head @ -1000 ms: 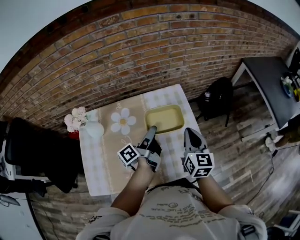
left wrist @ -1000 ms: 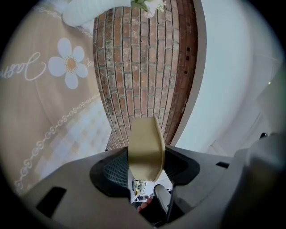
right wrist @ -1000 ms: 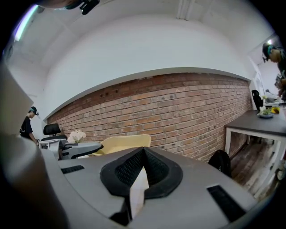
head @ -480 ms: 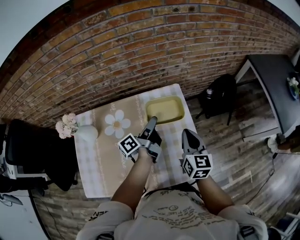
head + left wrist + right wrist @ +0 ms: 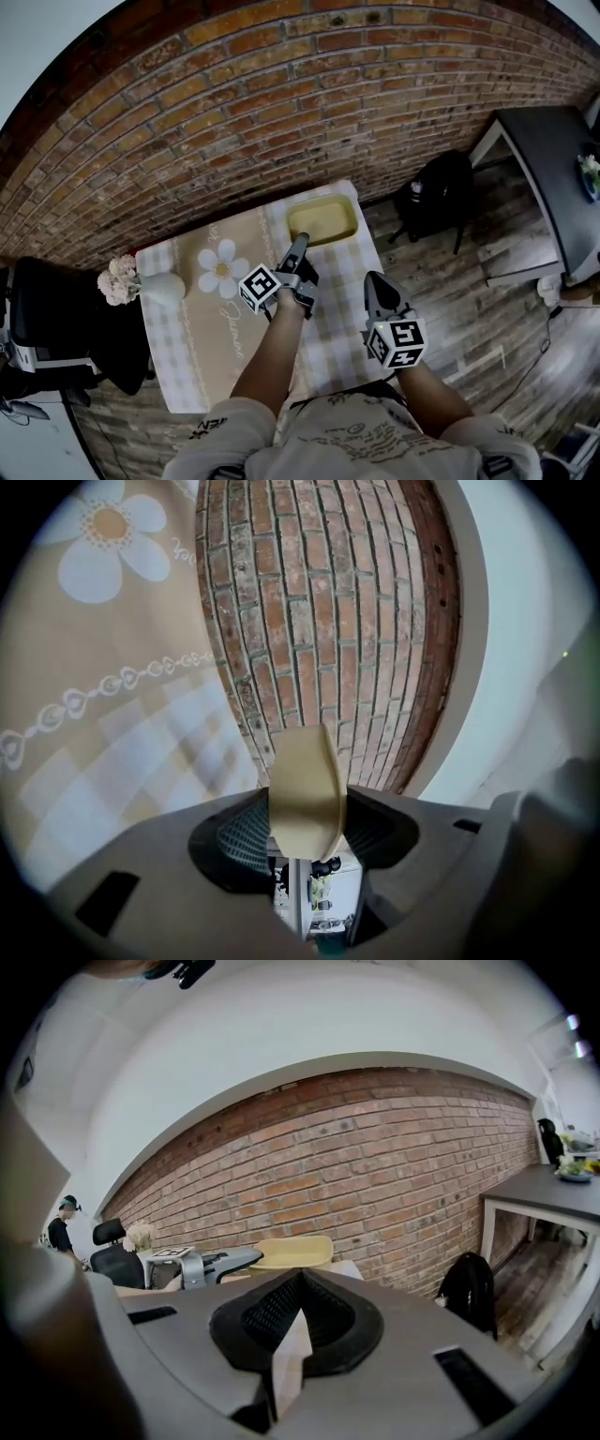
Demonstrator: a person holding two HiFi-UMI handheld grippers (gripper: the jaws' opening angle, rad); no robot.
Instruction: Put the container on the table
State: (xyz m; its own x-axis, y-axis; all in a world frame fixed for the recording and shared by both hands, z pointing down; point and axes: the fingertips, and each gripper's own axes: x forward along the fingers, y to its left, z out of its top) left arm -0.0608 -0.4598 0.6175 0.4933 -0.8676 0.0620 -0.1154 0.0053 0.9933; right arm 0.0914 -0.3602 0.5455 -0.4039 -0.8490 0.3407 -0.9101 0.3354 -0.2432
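Yellow plastic, the container (image 5: 323,220) is lying at the far right corner of the desk (image 5: 187,366), close to both the far edge and the right edge, with the brick wall (image 5: 234,112) just beyond. The left hand-held gripper (image 5: 299,246) is clamping its near rim between both pads. In the head view the jaws are covering that rim, and the left gripper view is showing only a curved strip of it, the rest being cut off. Whether the base is touching the cloth cannot be told. The right hand-held gripper (image 5: 376,281) is hanging at the desk's near right edge, its jaws pressed together on nothing. Open checked cloth is stretching left toward the vase of flowers (image 5: 141,284), with the daisy print (image 5: 222,267) lying between.
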